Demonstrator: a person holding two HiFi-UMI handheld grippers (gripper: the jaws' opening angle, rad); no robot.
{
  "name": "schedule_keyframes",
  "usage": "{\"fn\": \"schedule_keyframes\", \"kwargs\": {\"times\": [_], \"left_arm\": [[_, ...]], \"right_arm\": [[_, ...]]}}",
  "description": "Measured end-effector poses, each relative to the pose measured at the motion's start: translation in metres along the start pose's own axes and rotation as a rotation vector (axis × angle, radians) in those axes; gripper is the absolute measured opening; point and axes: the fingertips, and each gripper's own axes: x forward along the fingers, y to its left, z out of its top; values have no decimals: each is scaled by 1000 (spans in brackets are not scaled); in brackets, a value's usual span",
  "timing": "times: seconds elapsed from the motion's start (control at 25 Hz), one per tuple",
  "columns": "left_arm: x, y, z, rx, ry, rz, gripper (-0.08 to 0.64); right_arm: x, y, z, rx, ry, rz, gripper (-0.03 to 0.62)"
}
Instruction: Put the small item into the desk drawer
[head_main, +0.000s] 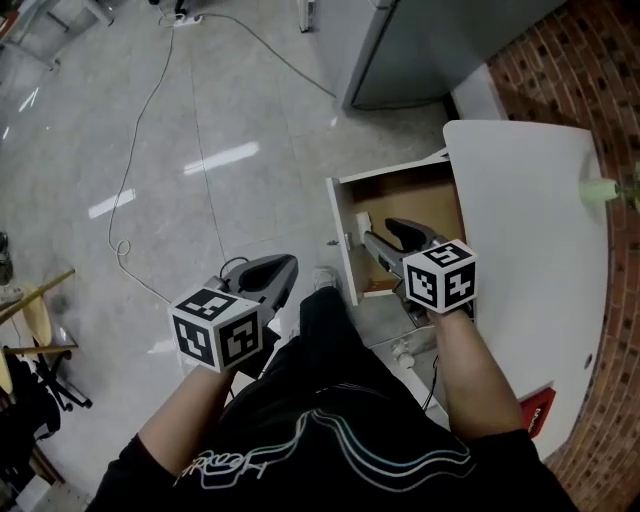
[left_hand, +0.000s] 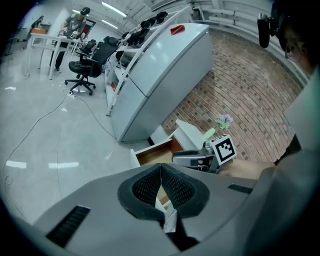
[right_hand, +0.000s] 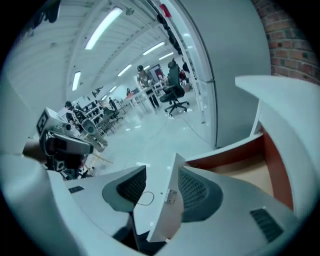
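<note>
The desk drawer (head_main: 341, 232) stands pulled open below the white desk top (head_main: 520, 230), its wooden inside bare where it shows. I cannot make out a small item in any view. My right gripper (head_main: 388, 240) hangs over the drawer's front part, open and holding nothing. In the right gripper view the drawer's white front panel (right_hand: 161, 210) runs between the spread jaws of that gripper (right_hand: 162, 175), which do not press on it. My left gripper (head_main: 280, 268) is over the floor, left of the drawer. Its pads (left_hand: 150, 185) meet, so it is shut with nothing in it.
A grey cabinet (head_main: 440, 40) stands behind the drawer, and a brick wall (head_main: 610, 90) runs along the right. A green thing (head_main: 598, 190) lies at the desk's far right and a red one (head_main: 537, 408) near its front. A cable (head_main: 130, 180) trails on the floor.
</note>
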Motion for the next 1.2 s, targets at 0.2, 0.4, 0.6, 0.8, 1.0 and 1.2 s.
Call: {"fn": "schedule_keyframes", "kwargs": {"times": [0.2, 0.4, 0.6, 0.8, 1.0, 1.2], "left_arm": [[-40, -43, 24, 90, -44, -61, 21], [-90, -102, 45, 214, -89, -139, 21], [-136, -151, 67, 340, -160, -220, 21], [-178, -198, 65, 385, -203, -284, 21], [-209, -238, 66, 458, -255, -315, 21], [-233, -266, 63, 500, -294, -348, 21]], "right_arm": [[-83, 59, 55, -38, -188, 43, 186], [-167, 129, 89, -115, -340, 112, 136], [-223, 185, 102, -200, -457, 178, 101], [-275, 239, 92, -264, -504, 228, 67], [-310, 269, 87, -266, -581, 222, 57], [-333, 281, 85, -282, -625, 188, 54]]}}
